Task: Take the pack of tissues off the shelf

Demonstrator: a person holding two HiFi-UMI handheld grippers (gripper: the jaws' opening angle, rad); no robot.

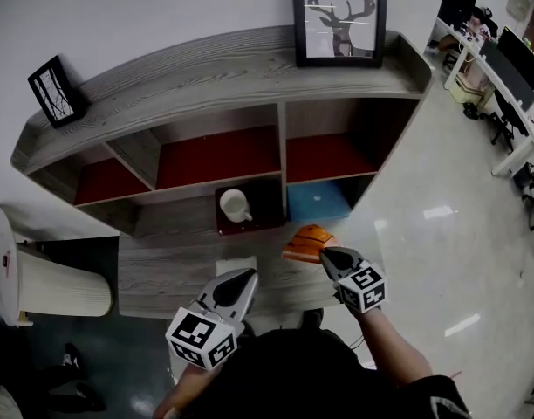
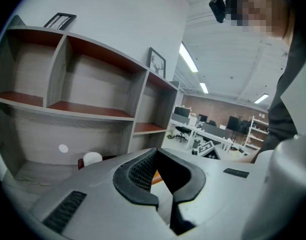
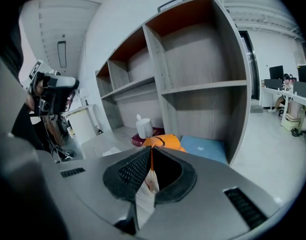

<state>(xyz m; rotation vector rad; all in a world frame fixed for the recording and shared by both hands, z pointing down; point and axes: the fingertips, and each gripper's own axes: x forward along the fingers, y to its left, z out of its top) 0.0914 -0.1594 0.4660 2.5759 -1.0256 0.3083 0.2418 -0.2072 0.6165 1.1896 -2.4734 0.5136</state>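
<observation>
The orange pack of tissues (image 1: 307,243) hangs just in front of the grey wooden shelf (image 1: 206,77), over its low front ledge. My right gripper (image 1: 330,256) is shut on the pack's near edge. In the right gripper view the pack (image 3: 165,143) shows beyond the right gripper (image 3: 151,154), with a pale flap of its wrapper pinched between the jaws. My left gripper (image 1: 241,279) hovers to the left over the ledge, jaws together and nothing in them. In the left gripper view a sliver of orange shows past the left gripper (image 2: 155,156).
A white mug (image 1: 236,205) stands on a dark red tray in the lower middle compartment. Beside it on the right lies a blue flat thing (image 1: 318,201). A deer picture (image 1: 338,16) and a small frame (image 1: 56,92) stand on top. A white cylinder (image 1: 62,282) is at left, office desks (image 1: 503,68) at right.
</observation>
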